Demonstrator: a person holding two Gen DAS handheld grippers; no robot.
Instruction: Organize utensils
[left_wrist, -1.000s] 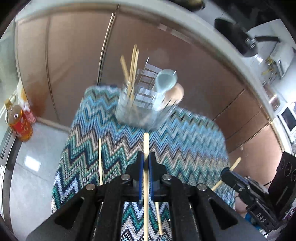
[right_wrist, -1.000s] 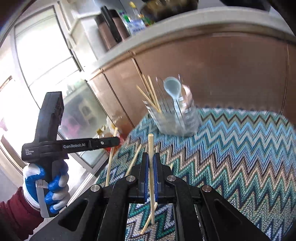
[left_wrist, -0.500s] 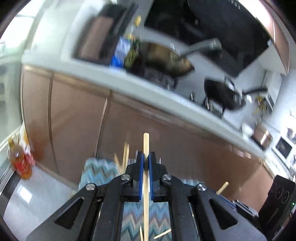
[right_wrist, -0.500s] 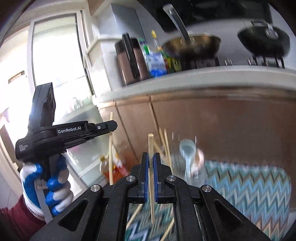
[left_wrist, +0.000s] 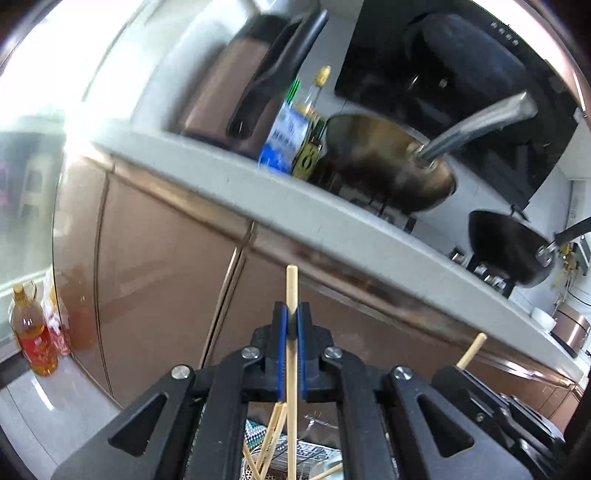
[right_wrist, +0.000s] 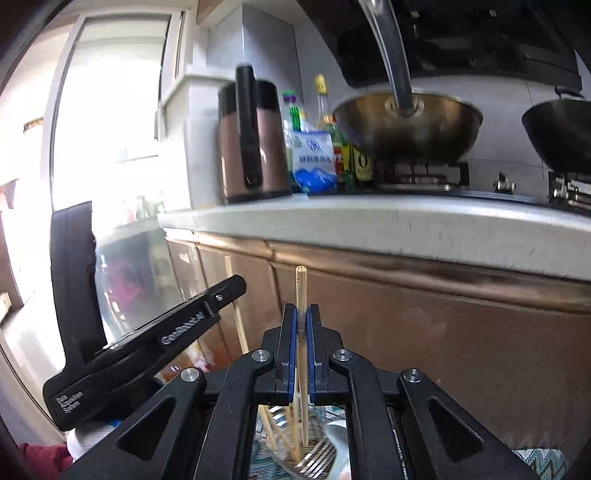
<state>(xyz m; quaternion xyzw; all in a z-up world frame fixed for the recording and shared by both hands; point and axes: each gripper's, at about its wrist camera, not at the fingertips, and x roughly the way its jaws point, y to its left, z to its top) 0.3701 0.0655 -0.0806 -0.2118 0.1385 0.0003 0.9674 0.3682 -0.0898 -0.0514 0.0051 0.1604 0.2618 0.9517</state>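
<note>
Both tools clamped on chopsticks, up over the holder.
We grip a pale wooden chopstick (left_wrist: 291, 354) upright in left tool (left_wrist: 291, 314), a 2nd light wooden chopstick (right_wrist: 302, 354) in right tool (right_wrist: 301, 317); clear wire-lined utensil holder (right_wrist: 295, 443) w/ more sticks sits just below both.

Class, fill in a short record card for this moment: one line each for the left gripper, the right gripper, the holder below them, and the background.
left gripper: shut on a wooden chopstick, held upright
right gripper: shut on a second chopstick, also upright
utensil holder: see-through, directly below both grippers, already holding several chopsticks and a pale spoon
background: brown cabinets, a grey countertop and a metal wok on the stove
</note>
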